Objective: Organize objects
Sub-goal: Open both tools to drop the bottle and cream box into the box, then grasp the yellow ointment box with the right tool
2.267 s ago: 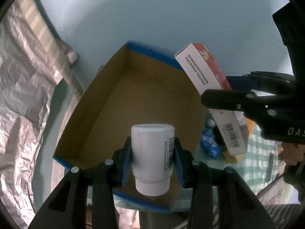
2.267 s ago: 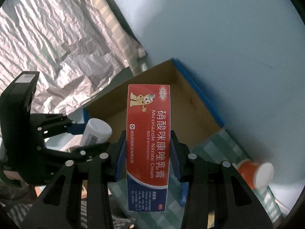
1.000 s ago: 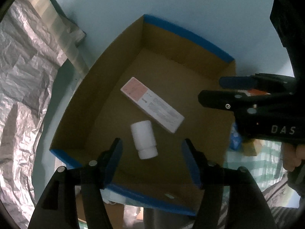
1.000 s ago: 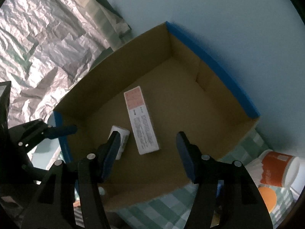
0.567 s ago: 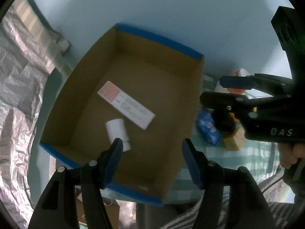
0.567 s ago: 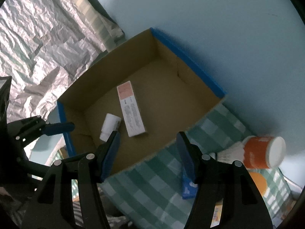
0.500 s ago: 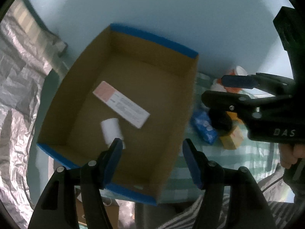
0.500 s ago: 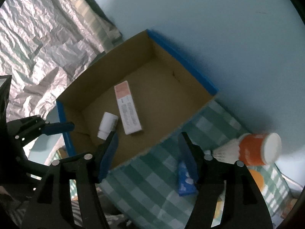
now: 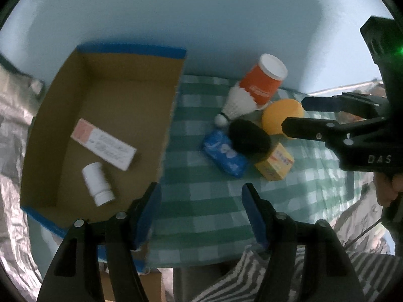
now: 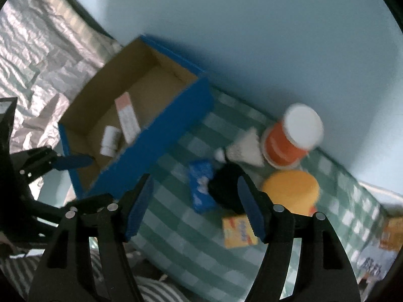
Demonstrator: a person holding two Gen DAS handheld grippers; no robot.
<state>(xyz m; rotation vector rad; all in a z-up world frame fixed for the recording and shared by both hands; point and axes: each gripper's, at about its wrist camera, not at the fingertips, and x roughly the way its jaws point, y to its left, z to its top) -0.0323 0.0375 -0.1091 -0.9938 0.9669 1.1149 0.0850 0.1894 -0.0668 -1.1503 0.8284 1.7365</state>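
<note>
The white bottle [image 9: 97, 187] lies on its side in the cardboard box [image 9: 161, 130], cap toward the near wall; beside it the flat carton [image 9: 103, 148] lies slantwise. Left gripper [image 9: 201, 212] and right gripper [image 10: 195, 207] gape empty, jaws having just been opening.

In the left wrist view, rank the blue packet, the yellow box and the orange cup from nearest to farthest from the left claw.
From the left claw, which is open and holds nothing:
1. blue packet, just ahead on the checked cloth, slightly right.
2. yellow box, further right, beside the packet; close to it in range, but a little farther.
3. orange cup, clearly farthest, lying tipped near the wall.
</note>
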